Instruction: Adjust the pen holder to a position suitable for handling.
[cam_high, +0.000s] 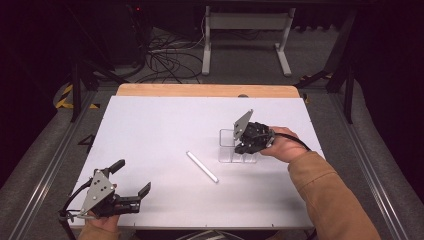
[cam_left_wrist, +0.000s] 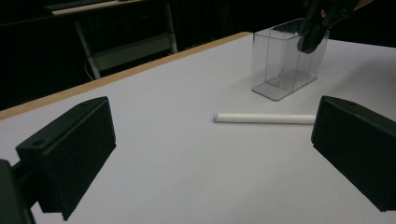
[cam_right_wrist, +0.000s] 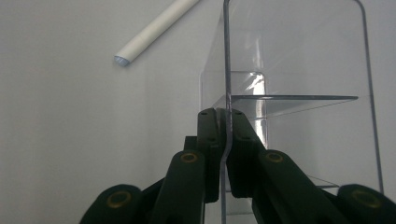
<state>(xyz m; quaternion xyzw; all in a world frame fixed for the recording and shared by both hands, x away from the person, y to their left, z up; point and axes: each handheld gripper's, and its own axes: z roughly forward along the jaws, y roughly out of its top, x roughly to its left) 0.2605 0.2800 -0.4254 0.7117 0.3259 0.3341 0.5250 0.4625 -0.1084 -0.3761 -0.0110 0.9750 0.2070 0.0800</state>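
- The right gripper (cam_high: 246, 141) sits at the right of the counter (cam_high: 165, 120), roughly midway between its near and far edges, held in the person's right hand (cam_high: 282, 146).
- Its jaws are closed on one wall of a clear plastic box (cam_high: 235, 146); in the right gripper view the thin wall edge runs straight down between the two pads, which press it from both sides with no gap to be seen.
- The clear plastic box (cam_right_wrist: 299, 93) stands upright on the counter with its open top upward, and an inner divider shows through its walls. In the left gripper view the box (cam_left_wrist: 285, 60) is at the far right, with the right gripper (cam_left_wrist: 312, 32) pinching its top rim.
- A white tube (cam_high: 202, 166) lies flat on the counter, just left of and nearer than the box, apart from it. It lies at a slant, one end toward the far left, the other toward the near right.
- The tube's (cam_right_wrist: 154, 30) end cap looks pale blue, though the pictures are too dim to be certain.
- The left gripper (cam_high: 132, 182) rests at the near left corner of the counter, well apart from the tube and box.
- Its jaws stand wide open, holding and touching nothing; in the left gripper view the tube (cam_left_wrist: 264, 118) lies beyond and between them.
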